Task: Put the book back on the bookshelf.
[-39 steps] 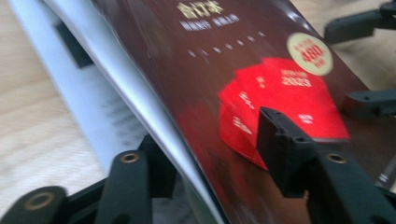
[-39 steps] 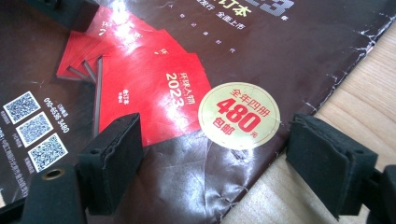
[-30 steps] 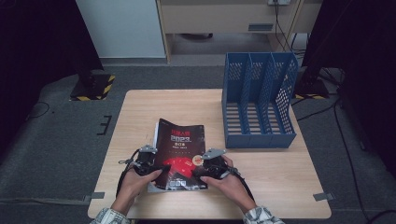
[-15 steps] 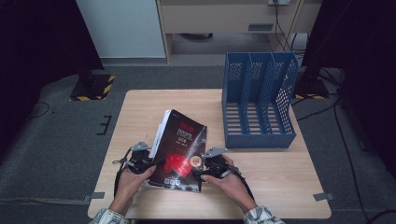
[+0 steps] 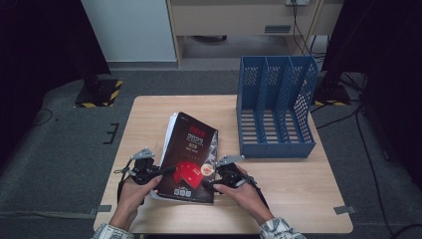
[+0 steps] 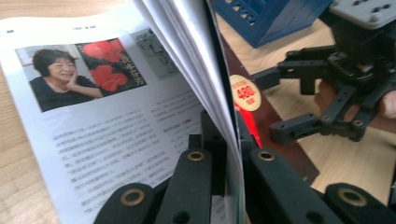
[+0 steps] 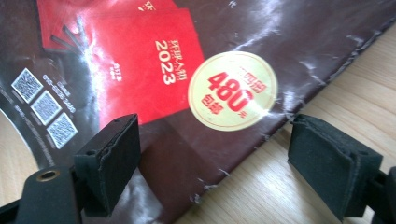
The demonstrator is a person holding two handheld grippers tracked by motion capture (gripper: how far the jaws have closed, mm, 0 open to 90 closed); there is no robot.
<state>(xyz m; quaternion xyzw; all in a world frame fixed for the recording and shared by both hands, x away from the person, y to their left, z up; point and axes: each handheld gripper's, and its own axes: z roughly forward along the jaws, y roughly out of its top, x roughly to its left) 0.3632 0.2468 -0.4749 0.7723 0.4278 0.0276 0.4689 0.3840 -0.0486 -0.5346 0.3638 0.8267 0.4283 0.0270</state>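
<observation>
Wooden table | 1 magazine, left tool clamping | right tool wide | 1 rack, seemingly three-slot

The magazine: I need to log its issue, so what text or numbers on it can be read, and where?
"2023": red panel on the magazine cover.
"480": round gold sticker on the cover.
Chinese characters around both: too blurred to read.
Three QR codes with a number line beside them: too small.
Inner page text and headline: unreadable.
Large cover title in the high view: too blurred.
</observation>
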